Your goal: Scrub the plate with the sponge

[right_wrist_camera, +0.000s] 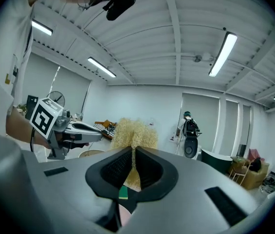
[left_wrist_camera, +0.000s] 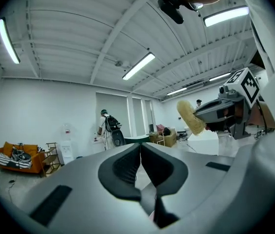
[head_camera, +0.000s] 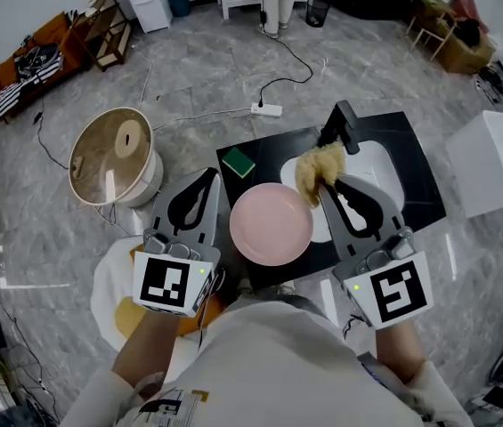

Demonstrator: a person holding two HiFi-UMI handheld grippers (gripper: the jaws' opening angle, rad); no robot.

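The plate (head_camera: 271, 224) is pink, smooth and faintly glossy, like glazed ceramic or hard plastic. The fibrous sponge (head_camera: 309, 167) is a pale yellow, coarse mesh of dry-looking strands, rough and matt. The green sponge (head_camera: 239, 162) looks soft and matt. The tabletop (head_camera: 411, 163) is black and smooth with a slight sheen. The left tool (head_camera: 208, 176) and right tool (head_camera: 321, 185) have grey matt plastic shells and black ribbed pads. The floor (head_camera: 206, 78) is polished, grey, marble-patterned tile.

On hand: one pink plate (head_camera: 271, 224), one green sponge (head_camera: 239, 162) at its 11 o'clock, one yellow scrub pad (head_camera: 312, 163) at 1 o'clock, one power strip (head_camera: 267, 109).
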